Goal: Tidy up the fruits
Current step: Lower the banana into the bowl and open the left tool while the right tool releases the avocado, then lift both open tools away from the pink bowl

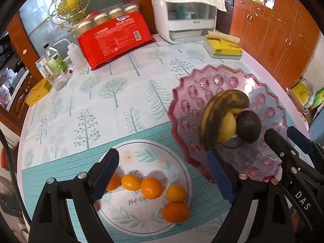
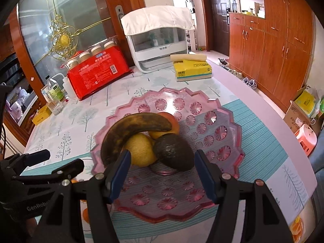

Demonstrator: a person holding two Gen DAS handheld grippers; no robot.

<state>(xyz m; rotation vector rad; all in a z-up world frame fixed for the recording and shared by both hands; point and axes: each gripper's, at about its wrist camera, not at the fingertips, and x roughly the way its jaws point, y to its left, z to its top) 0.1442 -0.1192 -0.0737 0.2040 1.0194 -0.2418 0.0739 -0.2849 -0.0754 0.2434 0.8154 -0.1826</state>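
A pink glass fruit dish (image 1: 269, 109) (image 2: 218, 125) holds a browned banana (image 1: 214, 115) (image 2: 129, 129), a yellow lemon (image 1: 227, 126) (image 2: 139, 149), a dark avocado (image 1: 249, 126) (image 2: 174, 151) and an orange-red fruit (image 2: 172, 123) behind them. A white flowered plate (image 1: 141, 158) holds several small oranges (image 1: 150, 187). My left gripper (image 1: 162, 174) is open and empty above the plate. My right gripper (image 2: 161, 174) is open and empty just in front of the avocado and lemon; it also shows in the left wrist view (image 1: 291, 141).
At the back of the table stand a red package with jars (image 1: 113, 38) (image 2: 97, 70), a white appliance (image 1: 182, 14) (image 2: 160, 44), a yellow tissue pack (image 1: 222, 47) (image 2: 192, 68) and bottles at the left (image 1: 54, 64). Wooden cabinets (image 2: 273, 46) line the right.
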